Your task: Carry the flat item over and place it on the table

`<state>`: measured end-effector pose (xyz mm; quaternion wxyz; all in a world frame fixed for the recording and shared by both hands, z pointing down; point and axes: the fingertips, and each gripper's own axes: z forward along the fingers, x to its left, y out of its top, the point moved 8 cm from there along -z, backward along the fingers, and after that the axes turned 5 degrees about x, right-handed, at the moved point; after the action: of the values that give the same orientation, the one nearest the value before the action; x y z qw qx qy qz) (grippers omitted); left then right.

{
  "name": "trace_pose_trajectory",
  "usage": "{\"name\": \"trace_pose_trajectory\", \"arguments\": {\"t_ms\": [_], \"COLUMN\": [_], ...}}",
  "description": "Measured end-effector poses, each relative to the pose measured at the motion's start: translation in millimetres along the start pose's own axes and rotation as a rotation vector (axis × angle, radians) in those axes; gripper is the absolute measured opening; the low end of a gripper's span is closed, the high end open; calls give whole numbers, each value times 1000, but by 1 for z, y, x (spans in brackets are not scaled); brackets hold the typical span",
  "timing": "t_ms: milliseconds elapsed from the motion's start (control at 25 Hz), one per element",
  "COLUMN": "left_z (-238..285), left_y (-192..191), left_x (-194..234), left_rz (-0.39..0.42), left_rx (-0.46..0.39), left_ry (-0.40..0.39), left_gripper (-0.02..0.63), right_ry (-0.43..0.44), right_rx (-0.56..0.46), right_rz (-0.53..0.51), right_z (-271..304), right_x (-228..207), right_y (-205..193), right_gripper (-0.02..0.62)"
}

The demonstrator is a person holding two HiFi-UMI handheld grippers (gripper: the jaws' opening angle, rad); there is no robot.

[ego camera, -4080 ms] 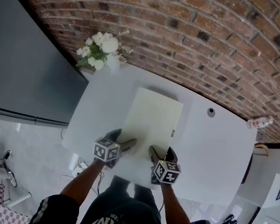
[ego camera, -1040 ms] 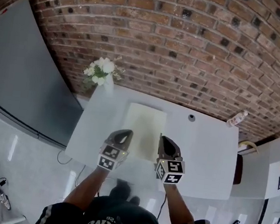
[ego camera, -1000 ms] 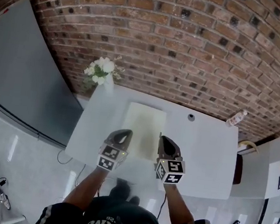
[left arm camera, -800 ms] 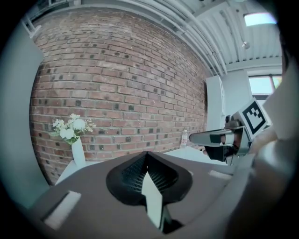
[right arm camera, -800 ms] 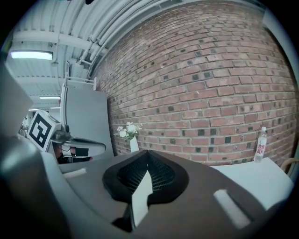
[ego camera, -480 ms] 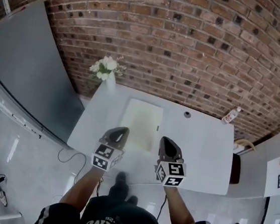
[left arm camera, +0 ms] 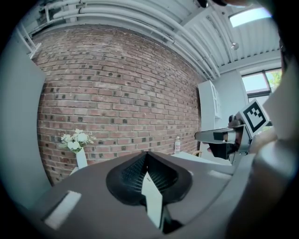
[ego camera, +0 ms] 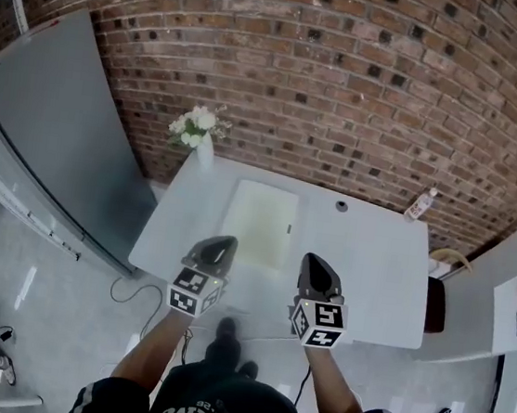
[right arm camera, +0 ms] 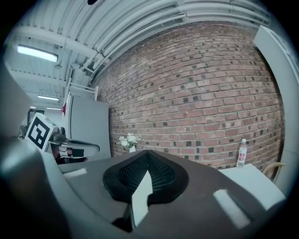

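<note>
The flat item point(ego camera: 258, 222) is a pale yellowish-green board lying flat on the white table point(ego camera: 372, 271), left of its middle. Both grippers hang in the air at the table's near edge, apart from the board. My left gripper point(ego camera: 221, 241) is shut and holds nothing; in its own view the jaws point(left arm camera: 146, 154) meet in front of the brick wall. My right gripper point(ego camera: 313, 259) is also shut and empty, its closed jaws point(right arm camera: 147, 153) pointing level at the wall. Neither gripper view shows the board.
A white vase of flowers point(ego camera: 198, 133) stands at the table's far left corner. A small bottle point(ego camera: 418, 204) stands at the far right corner, and a round hole point(ego camera: 341, 205) lies near the back edge. A large grey panel point(ego camera: 54, 120) leans at the left.
Both grippers have drawn back from the board's near edge and now hang over the table's front edge. The board stays flat on the table. The head view has pulled back.
</note>
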<state>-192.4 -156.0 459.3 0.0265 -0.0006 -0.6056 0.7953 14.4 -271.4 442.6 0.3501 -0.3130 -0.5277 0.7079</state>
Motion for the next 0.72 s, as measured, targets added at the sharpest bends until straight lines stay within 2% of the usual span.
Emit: {"name": "trace_pose_trajectory", "arguments": {"t_ms": [240, 720], "left_z": [-7, -16], "left_y": [-1, -6], "left_x": [-13, -29], "left_rz": [-2, 12], "left_rx": [-14, -11], "left_ry": [-16, -35], "left_gripper": [8, 8], "right_ry": [-5, -18], "right_rx": [-22, -20], "right_rz": [-43, -9], "right_z": [-19, -37], "right_x": [3, 2], "right_y": [3, -5], "right_gripper": [0, 0]}}
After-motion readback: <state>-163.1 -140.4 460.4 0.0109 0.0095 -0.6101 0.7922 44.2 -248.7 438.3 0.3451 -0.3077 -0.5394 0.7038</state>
